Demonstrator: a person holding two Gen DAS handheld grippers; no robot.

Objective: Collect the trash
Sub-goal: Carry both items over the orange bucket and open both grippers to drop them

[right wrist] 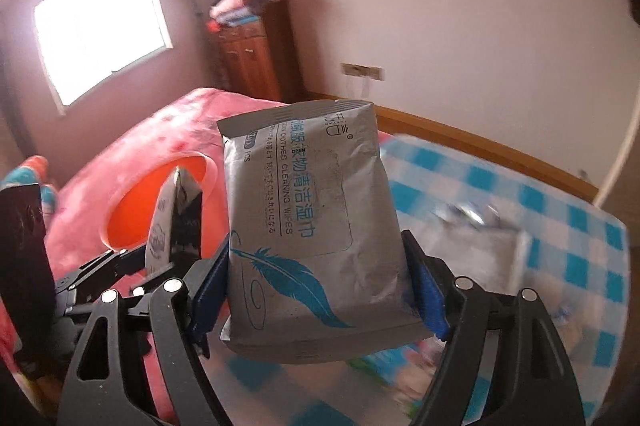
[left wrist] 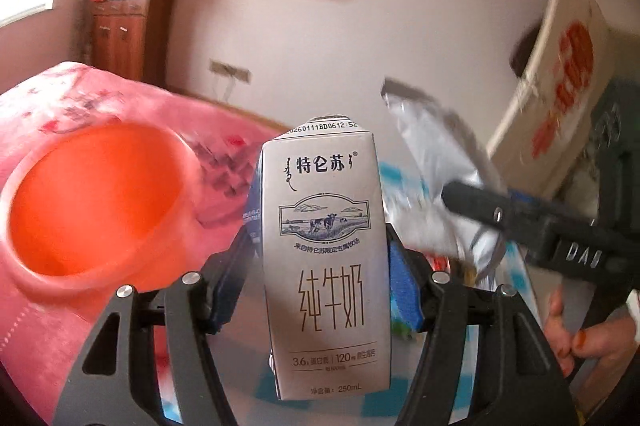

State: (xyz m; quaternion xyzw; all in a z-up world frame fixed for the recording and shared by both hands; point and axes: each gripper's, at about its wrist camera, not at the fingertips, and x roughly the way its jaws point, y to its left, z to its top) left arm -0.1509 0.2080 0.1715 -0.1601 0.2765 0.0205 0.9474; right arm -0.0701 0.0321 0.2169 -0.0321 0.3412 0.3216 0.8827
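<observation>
We hold a piece of trash in each gripper above the bed.
Left wrist view: orange bin (left wrist: 92, 202) at left, left gripper (left wrist: 320, 266) clamping the milk carton (left wrist: 326, 258) at centre. Only the right wrist view shows the window (right wrist: 100, 26), upper left; its right gripper (right wrist: 320, 282) grips the wipes pack (right wrist: 312, 226) centrally, checked sheet (right wrist: 560, 226) at right.

Upright milk carton (left wrist: 326, 258) between left gripper (left wrist: 324, 286) fingers (left wrist: 404, 290), orange basin (left wrist: 96, 202) alongside.
</observation>
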